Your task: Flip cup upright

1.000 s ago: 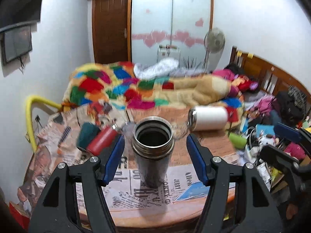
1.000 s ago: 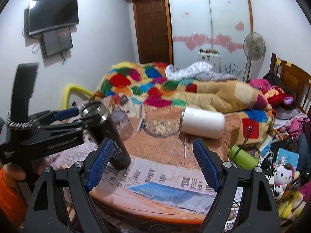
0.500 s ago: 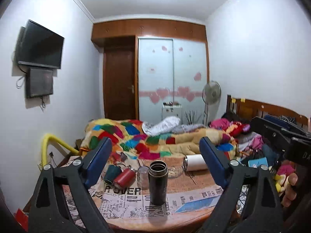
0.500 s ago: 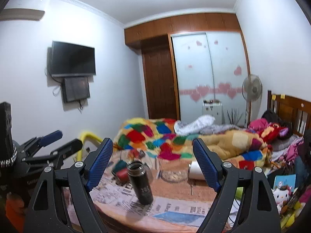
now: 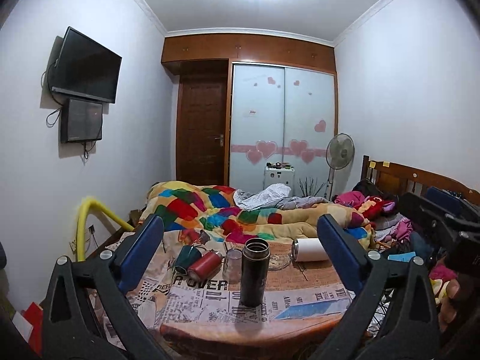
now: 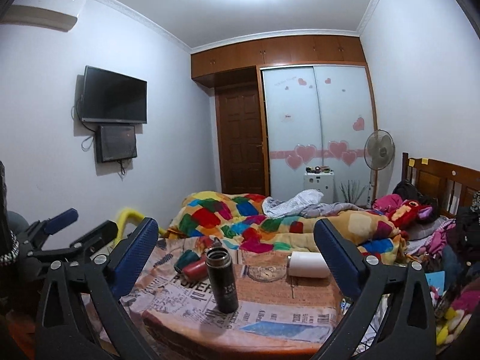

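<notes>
A dark steel cup [image 5: 254, 271] stands upright, mouth up, on the newspaper-covered round table [image 5: 210, 327]; it also shows in the right wrist view [image 6: 222, 279]. My left gripper [image 5: 240, 252] is open and empty, drawn back from the table, the cup far ahead between its blue pads. My right gripper [image 6: 237, 252] is open and empty too, equally far back. The left gripper also shows in the right wrist view [image 6: 75, 228] at the left edge.
On the table lie a red bottle [image 5: 205, 264], a teal cup [image 5: 184, 256], a white cup [image 5: 310, 249] on its side, a clear glass [image 5: 232, 265] and a glass dish [image 5: 277, 262]. A bed with a colourful quilt [image 5: 228, 210] stands behind.
Both grippers have pulled back and up from the table. The left gripper, close around the cup a second ago, is now far from it. The cup stays upright.
</notes>
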`<action>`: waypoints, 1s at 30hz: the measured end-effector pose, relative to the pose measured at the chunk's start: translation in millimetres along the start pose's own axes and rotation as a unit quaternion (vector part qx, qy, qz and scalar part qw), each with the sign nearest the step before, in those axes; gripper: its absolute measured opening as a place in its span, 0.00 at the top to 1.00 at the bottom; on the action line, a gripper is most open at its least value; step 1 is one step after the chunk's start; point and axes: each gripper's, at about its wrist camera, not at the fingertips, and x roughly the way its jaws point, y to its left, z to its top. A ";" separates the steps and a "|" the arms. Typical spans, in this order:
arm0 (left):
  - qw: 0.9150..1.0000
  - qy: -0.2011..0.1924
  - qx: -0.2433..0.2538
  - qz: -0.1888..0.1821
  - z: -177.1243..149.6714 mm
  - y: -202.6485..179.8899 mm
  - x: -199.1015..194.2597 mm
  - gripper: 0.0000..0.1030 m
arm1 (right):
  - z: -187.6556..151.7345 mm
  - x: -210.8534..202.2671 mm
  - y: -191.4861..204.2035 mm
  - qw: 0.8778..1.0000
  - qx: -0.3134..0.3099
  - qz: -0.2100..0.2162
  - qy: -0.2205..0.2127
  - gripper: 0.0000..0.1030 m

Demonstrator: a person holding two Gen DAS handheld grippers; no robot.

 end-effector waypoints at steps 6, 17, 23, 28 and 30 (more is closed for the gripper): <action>1.000 0.000 -0.005 0.004 -2.4 2.8 -1.6 0.00 | -2.3 0.9 -2.2 1.000 -0.002 0.000 0.011 0.00; 1.000 0.004 -0.003 0.005 -5.5 -0.8 2.8 0.00 | -8.4 -1.0 -2.1 1.000 -0.004 0.005 0.019 0.00; 1.000 0.005 -0.003 0.004 -6.0 -0.8 3.9 0.00 | -7.7 2.8 -2.8 1.000 -0.003 0.006 0.027 0.00; 1.000 0.007 -0.003 0.001 -6.6 -0.7 8.0 0.00 | -7.3 3.9 -2.3 0.999 -0.004 0.006 0.031 0.00; 1.000 0.008 -0.003 0.001 -6.7 -0.6 8.8 0.00 | -8.2 4.3 -2.5 0.999 -0.004 0.006 0.031 0.00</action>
